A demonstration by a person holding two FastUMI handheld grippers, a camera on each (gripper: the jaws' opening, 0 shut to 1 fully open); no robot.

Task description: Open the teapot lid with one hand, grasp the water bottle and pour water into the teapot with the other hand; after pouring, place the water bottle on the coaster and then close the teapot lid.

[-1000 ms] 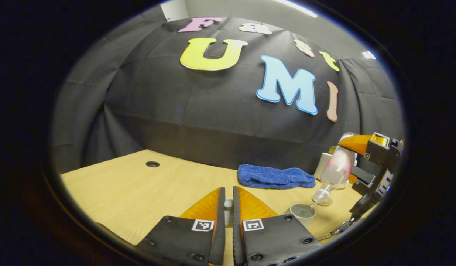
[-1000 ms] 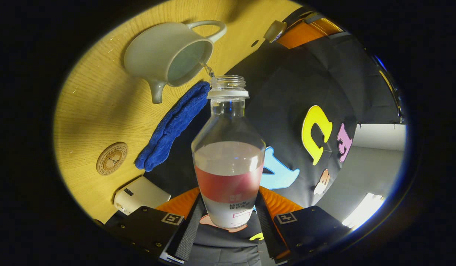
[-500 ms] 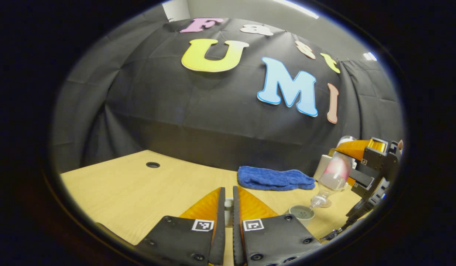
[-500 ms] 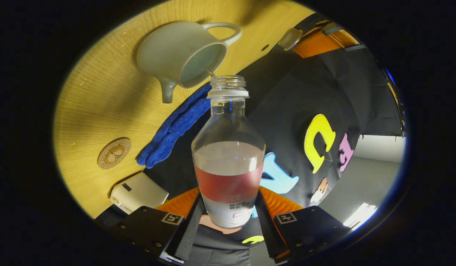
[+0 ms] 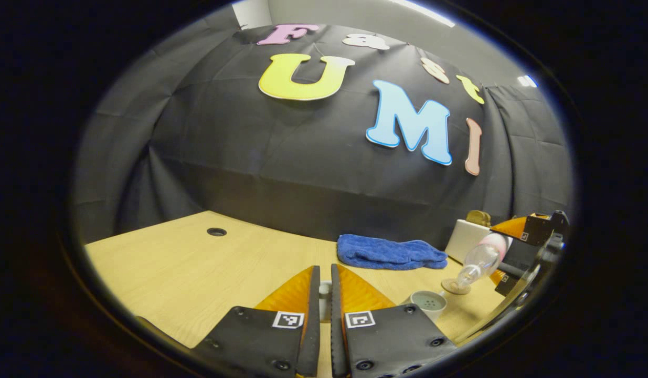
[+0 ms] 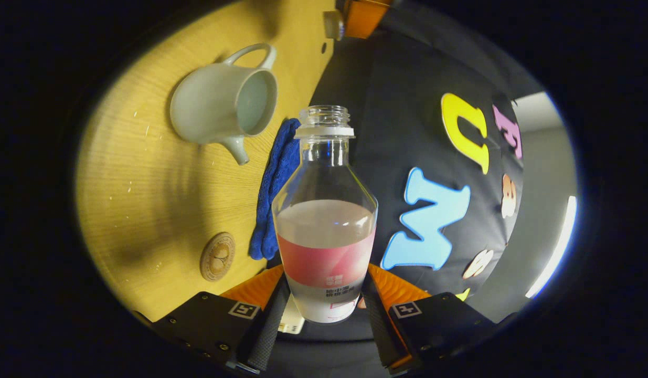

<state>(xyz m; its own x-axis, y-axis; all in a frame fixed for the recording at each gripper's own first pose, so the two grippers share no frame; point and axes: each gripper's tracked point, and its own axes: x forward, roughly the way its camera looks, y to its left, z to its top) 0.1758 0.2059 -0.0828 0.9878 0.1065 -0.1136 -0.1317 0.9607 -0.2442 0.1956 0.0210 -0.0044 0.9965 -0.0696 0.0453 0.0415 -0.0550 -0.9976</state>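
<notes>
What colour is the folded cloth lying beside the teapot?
The cloth is blue, clearest in the left gripper view.

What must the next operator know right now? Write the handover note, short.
Left gripper: shut on the teapot lid, held above the table.
Right gripper: shut on the water bottle, uncapped, part full, tilted, off the table.
Teapot: open, water inside. No stream at the bottle's mouth, so pouring looks finished.
Coaster: bare, beside the blue towel.
Left to do: stand the bottle on the coaster, release it, then put the lid back on the teapot.
</notes>
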